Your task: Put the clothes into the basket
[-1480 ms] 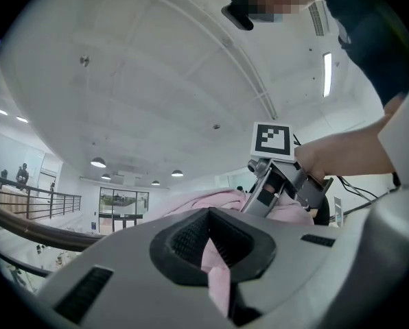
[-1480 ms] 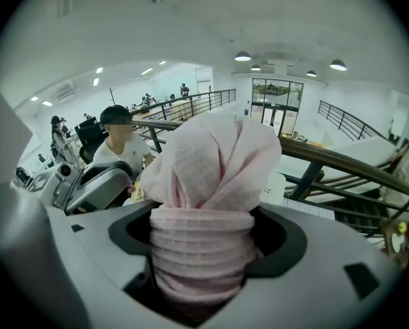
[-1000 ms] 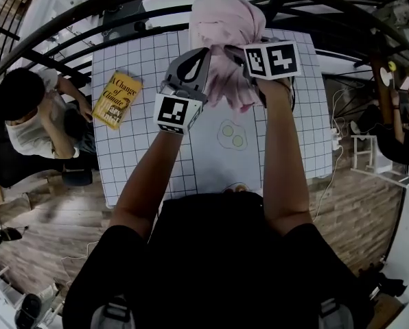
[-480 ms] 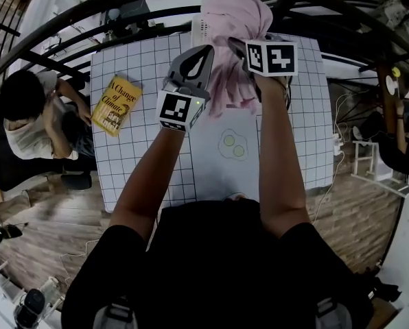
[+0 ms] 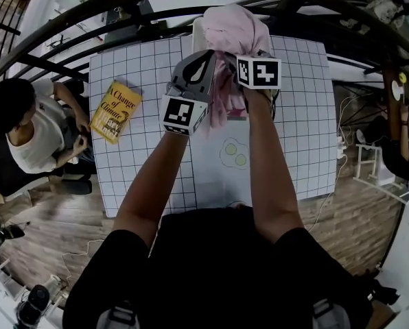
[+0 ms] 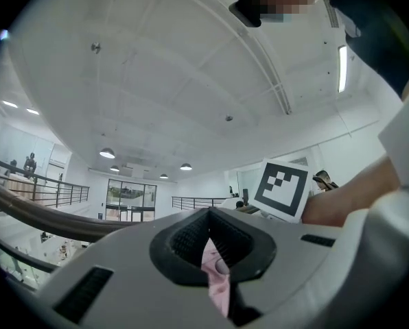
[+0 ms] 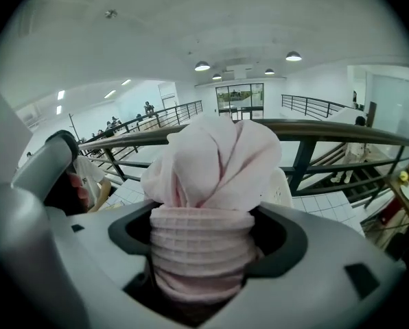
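Both grippers hold one pink garment (image 5: 235,29) above the far edge of the grid-patterned table (image 5: 136,156). My left gripper (image 5: 203,59) is shut on a thin pink edge of the cloth (image 6: 217,279) that carries a small button. My right gripper (image 5: 246,59) is shut on the thick ribbed band of the garment (image 7: 203,252), and the rest bunches up beyond its jaws. A white basket (image 5: 198,30) shows partly behind the garment in the head view and peeks out beside the cloth in the right gripper view as a white basket wall (image 7: 285,192).
A yellow book (image 5: 116,103) lies on the table's left part. A fried-egg drawing (image 5: 232,153) sits near the table's middle. A seated person (image 5: 26,125) is close to the table's left side. Dark railings (image 5: 67,12) curve around the far side.
Both grippers have come down with the pink garment, the right one more. The white basket, hidden a second ago, now shows behind the cloth.
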Available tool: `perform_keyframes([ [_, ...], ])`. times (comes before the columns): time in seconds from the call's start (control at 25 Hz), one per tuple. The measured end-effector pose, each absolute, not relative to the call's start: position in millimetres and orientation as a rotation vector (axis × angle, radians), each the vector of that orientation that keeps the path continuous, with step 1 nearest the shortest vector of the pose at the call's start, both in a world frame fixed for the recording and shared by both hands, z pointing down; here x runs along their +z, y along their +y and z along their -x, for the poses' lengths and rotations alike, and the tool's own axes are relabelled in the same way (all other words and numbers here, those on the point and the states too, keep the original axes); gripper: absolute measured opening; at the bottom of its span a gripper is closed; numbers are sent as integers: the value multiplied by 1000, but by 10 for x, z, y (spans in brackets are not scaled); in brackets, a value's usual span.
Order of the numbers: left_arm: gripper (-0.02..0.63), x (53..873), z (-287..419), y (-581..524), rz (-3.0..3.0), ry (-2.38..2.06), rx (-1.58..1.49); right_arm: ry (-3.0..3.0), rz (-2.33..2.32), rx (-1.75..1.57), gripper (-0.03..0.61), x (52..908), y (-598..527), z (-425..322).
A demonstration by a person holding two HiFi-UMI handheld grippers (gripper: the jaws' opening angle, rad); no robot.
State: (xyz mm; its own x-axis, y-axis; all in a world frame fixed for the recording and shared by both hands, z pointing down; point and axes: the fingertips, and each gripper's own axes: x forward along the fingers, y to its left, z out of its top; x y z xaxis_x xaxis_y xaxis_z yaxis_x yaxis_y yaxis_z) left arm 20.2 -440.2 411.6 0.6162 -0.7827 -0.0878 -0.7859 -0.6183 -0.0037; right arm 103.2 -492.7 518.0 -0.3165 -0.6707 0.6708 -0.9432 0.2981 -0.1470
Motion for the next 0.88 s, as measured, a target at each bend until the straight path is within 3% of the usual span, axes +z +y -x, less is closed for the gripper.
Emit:
perform_keyframes([
  [0.88,0,4476,-452,-4748,2837,1303,128,-1951,-1375,937,373,6456,-4880,-1073],
])
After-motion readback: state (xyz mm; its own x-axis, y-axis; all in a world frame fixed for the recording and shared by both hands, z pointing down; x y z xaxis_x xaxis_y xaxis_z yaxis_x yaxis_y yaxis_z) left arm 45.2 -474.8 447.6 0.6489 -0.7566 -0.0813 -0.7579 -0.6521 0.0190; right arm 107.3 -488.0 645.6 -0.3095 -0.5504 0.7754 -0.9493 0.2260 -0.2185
